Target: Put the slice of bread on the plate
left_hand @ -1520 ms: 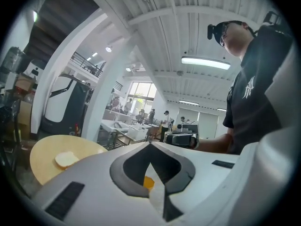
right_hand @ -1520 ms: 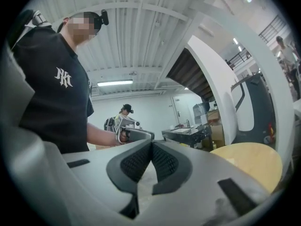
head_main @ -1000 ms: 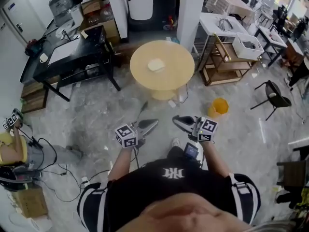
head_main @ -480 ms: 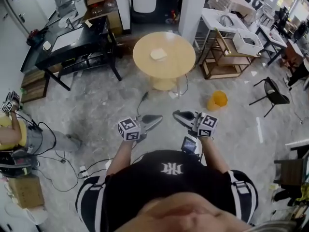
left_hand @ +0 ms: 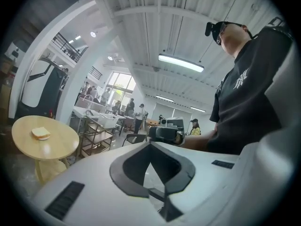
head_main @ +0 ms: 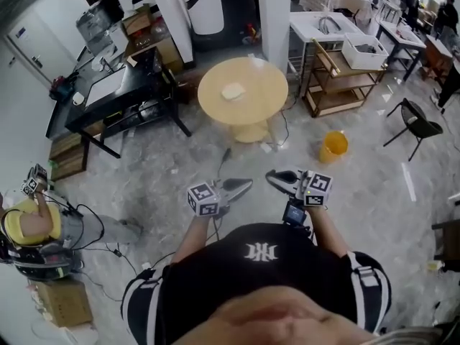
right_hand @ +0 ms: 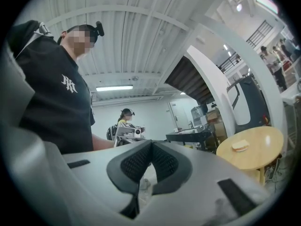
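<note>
The slice of bread lies near the middle of the round wooden worktop, well apart from both tools. The left hand-held gripper and the right hand-held gripper are held out over the floor, tips turned toward each other. The jaws of each are pressed together with nothing between them.

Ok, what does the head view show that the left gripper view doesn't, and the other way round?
Only the head view: the yellow bucket on the floor and the black desk.
Only the left gripper view: the ceiling light, and a close look at the left gripper, jaws together and empty.
Both: the round table with the slice of bread lying on it, far from the grippers.
</note>
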